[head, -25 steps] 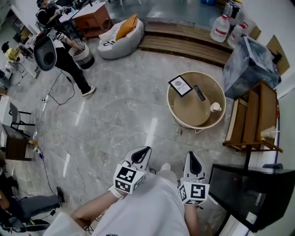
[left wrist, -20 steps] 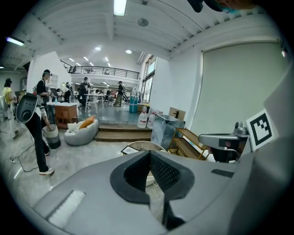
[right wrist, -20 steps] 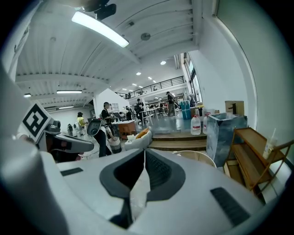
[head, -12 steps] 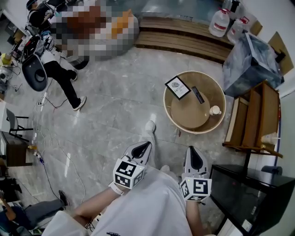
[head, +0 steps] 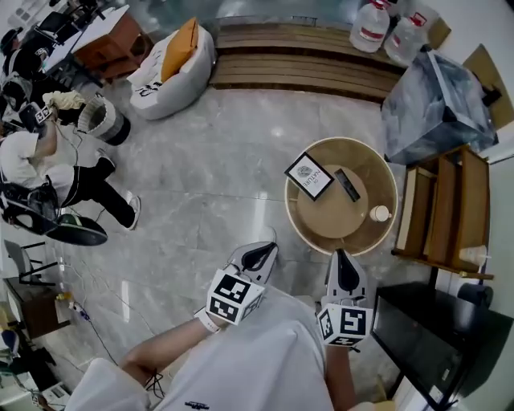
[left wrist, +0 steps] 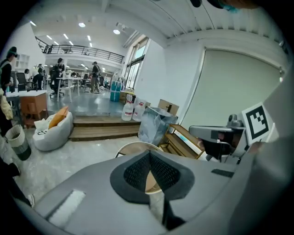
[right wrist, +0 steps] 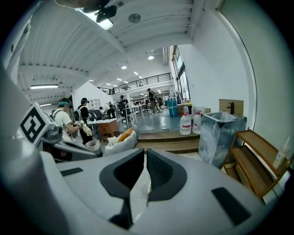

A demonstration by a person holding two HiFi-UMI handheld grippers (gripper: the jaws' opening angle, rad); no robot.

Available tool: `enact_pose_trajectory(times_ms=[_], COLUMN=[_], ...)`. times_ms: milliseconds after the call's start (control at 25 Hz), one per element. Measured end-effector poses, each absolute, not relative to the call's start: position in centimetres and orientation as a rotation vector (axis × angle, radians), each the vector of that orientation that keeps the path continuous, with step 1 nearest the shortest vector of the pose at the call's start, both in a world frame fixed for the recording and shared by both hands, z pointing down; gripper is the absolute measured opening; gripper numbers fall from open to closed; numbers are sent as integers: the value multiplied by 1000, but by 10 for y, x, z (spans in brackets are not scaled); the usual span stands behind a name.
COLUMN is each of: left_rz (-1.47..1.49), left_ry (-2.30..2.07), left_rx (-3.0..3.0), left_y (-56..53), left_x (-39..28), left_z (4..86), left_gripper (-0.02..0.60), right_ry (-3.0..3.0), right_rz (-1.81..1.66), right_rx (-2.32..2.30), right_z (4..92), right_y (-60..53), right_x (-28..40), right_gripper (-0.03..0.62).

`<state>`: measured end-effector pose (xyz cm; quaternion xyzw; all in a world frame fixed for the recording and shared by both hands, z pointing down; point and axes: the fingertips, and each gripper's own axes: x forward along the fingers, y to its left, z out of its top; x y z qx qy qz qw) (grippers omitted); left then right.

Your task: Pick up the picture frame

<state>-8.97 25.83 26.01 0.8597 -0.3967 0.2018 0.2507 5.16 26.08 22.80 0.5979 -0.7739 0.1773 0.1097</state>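
The picture frame (head: 309, 177), black-edged with a white print, lies flat on the left part of a round wooden table (head: 377, 172). Beside it lie a black remote (head: 347, 185) and a small white bottle (head: 379, 213). My left gripper (head: 261, 253) is shut and empty, short of the table's near-left rim. My right gripper (head: 340, 258) is also shut and empty, just short of the near rim. In the left gripper view the closed jaws (left wrist: 149, 153) cover most of the table rim (left wrist: 133, 146); the frame is hidden there. The right gripper view shows shut jaws (right wrist: 144, 151) and no frame.
A wooden shelf rack (head: 442, 209) stands right of the table, a black cabinet (head: 438, 329) at the near right. Behind are a plastic-wrapped bin (head: 434, 104), water jugs (head: 371, 24), wooden steps (head: 305, 56) and a beanbag (head: 173, 56). A person (head: 32, 177) crouches far left.
Both grippers and the view have moved forward toward the round table, which now lies just ahead of the jaws. The person at the left has shifted. Both jaws stay shut.
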Motion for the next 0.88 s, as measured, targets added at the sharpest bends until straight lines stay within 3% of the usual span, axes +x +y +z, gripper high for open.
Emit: enact_pose_trajectory(times_ms=[480, 880], left_rz=[486, 560], left_ry=[-1007, -989], left_rx=[2272, 2229], left_y=[115, 92], left_x=[-127, -111], left_z=[283, 298], left_gripper=[5, 5], right_ry=[-2160, -2189], right_rz=[558, 585], right_rx=[1834, 1742], right_z=[232, 247], right_y=[145, 119], right_x=[23, 32], right_gripper=[6, 6])
